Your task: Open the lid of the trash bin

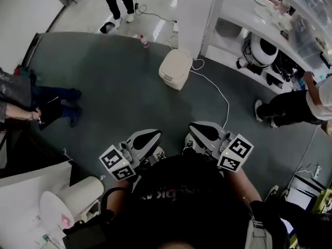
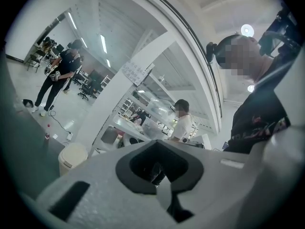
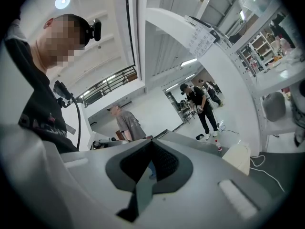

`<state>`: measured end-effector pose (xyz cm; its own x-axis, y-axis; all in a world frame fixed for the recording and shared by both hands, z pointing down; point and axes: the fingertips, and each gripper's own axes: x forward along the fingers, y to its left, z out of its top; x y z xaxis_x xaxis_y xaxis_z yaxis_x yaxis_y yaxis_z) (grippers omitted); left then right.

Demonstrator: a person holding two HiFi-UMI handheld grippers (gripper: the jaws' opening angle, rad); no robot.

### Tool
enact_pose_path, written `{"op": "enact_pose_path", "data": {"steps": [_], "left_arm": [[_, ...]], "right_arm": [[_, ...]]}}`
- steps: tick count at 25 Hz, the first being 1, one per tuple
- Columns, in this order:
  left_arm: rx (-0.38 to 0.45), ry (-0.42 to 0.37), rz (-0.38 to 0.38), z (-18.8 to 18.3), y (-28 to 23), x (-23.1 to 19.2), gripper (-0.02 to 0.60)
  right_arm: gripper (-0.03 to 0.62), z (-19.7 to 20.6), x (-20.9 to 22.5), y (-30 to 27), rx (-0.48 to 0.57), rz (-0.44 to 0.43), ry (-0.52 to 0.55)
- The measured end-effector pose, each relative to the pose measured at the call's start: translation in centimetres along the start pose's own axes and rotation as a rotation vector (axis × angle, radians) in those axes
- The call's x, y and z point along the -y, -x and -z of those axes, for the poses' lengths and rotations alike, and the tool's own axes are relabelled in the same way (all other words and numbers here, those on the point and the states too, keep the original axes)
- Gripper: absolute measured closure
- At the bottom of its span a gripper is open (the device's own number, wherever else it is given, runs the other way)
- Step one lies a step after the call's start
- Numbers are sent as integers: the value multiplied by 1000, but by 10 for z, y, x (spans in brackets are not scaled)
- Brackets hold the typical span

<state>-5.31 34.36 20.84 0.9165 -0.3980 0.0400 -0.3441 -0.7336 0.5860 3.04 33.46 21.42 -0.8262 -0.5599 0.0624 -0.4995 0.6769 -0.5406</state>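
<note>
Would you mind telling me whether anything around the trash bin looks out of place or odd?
Nothing is spilled or damaged. The trash bin stands upright, lid shut. Two oddities: a loose white cable snakes across the floor right beside it, a possible trip hazard, and a small bottle stands alone beyond it.

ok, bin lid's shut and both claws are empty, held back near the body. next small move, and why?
Probably walk closer to the trash bin and carry the right claw toward its lid. The bin stands closed on the grey floor well ahead, seemingly out of reach, while the right claw and the left claw are shut and empty, far short of it.
</note>
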Motion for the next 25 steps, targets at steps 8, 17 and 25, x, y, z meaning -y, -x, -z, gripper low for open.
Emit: {"op": "enact_pose_path", "data": {"steps": [8,17,25], "left_arm": [[4,10,-33,3,-37,-3,581],[14,10,-91,-5,-72,-6,581],[9,12,-126,-15,-81,-30,581]], "right_arm": [[588,-11,31,15,-15,-35,-17],[588,-29,59,30,-22,-87,-46],[588,-37,79,28,-12,-86,-68]]}}
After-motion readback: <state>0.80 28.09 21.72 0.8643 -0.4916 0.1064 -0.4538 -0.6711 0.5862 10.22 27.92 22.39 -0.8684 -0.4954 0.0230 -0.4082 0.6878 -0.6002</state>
